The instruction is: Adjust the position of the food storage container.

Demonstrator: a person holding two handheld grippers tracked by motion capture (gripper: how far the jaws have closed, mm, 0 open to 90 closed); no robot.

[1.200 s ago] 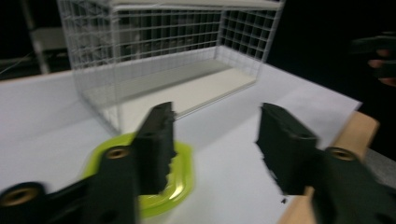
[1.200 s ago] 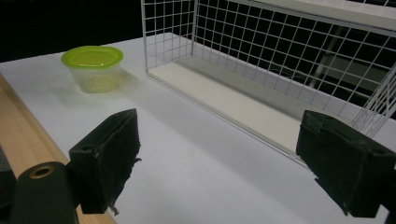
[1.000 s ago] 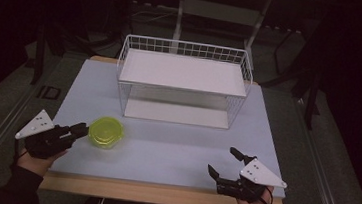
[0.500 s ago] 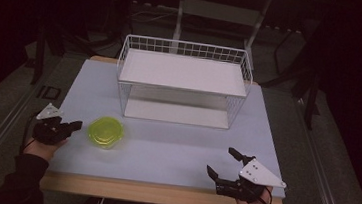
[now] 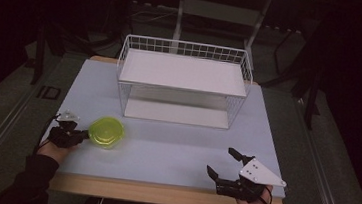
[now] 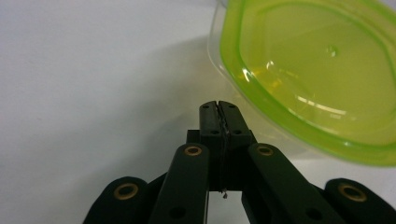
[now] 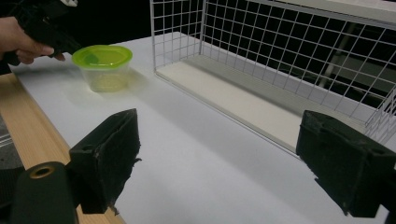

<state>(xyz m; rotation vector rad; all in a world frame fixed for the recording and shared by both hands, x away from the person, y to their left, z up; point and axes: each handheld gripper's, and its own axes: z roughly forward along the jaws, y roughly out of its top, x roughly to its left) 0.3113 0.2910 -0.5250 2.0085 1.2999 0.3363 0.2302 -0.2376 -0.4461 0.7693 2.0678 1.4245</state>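
Note:
A clear plastic container with a lime-green lid stands on the white table at the front left. My left gripper lies low just to its left, jaws shut with nothing between them. In the left gripper view the closed tips stop short of the container, with a small gap between. My right gripper rests near the front right edge with its jaws wide open and empty. The right gripper view looks between its pads across the table to the container.
A white wire rack with a shelf on top stands at the back middle of the table. The wooden front edge runs under both hands. Dark floor surrounds the table.
My left gripper has drawn back from the container's side, sunk toward the table, and now points at it with closed jaws. The container and my right gripper have not moved.

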